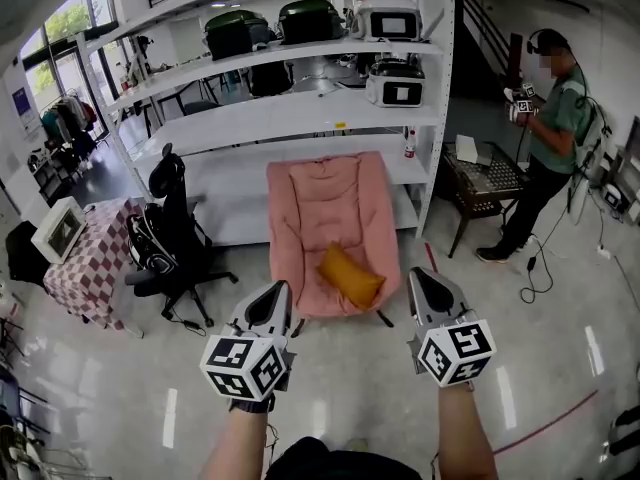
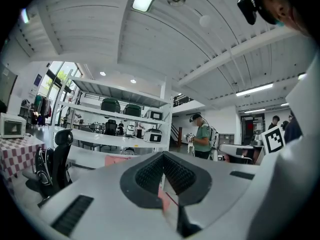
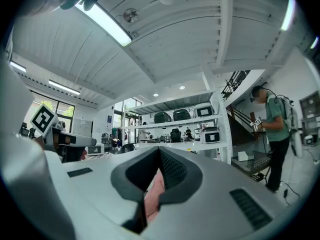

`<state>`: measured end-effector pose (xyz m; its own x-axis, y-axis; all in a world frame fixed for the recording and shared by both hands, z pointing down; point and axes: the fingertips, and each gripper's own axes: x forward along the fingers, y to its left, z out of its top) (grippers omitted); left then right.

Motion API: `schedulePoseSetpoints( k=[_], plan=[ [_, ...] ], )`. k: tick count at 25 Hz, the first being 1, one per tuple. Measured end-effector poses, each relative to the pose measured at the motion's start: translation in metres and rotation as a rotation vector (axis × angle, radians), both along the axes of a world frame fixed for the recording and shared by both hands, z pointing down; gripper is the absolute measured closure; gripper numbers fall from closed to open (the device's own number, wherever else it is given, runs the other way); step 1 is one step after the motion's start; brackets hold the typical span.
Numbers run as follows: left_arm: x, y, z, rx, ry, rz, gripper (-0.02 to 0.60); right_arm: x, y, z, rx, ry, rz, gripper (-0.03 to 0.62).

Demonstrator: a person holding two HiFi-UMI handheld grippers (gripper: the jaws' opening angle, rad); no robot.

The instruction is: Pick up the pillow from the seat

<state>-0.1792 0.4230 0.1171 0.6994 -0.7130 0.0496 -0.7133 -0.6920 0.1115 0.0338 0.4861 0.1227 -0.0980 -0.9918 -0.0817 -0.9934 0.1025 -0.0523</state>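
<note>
An orange pillow (image 1: 350,275) lies on the front right of a pink padded seat (image 1: 325,208) that stands on the floor before the white shelves. My left gripper (image 1: 271,300) hovers just short of the seat's front left corner, shut with nothing in it. My right gripper (image 1: 429,288) hangs to the right of the seat's front, also shut and empty, a short way from the pillow. In the left gripper view the left gripper (image 2: 163,176) has its jaws pressed together, with a sliver of pink between them. The right gripper (image 3: 158,176) looks the same in the right gripper view.
A black office chair (image 1: 168,236) stands left of the seat, beside a checkered table (image 1: 85,263) with an old monitor. White shelves (image 1: 300,118) with cases and appliances rise behind. At the right, a person (image 1: 548,138) stands by a wire table (image 1: 487,181); cables lie on the floor.
</note>
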Motion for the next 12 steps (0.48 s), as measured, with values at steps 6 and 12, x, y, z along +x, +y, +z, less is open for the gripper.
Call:
schedulePoseSetpoints(
  k=[6, 12],
  plan=[
    [0.021, -0.006, 0.007, -0.021, -0.012, 0.006, 0.577, 0.017, -0.005, 0.007, -0.015, -0.006, -0.005, 0.590],
    [0.036, -0.021, 0.016, -0.030, -0.023, 0.023, 0.577, 0.024, -0.021, 0.017, -0.031, -0.008, -0.006, 0.591]
  ],
)
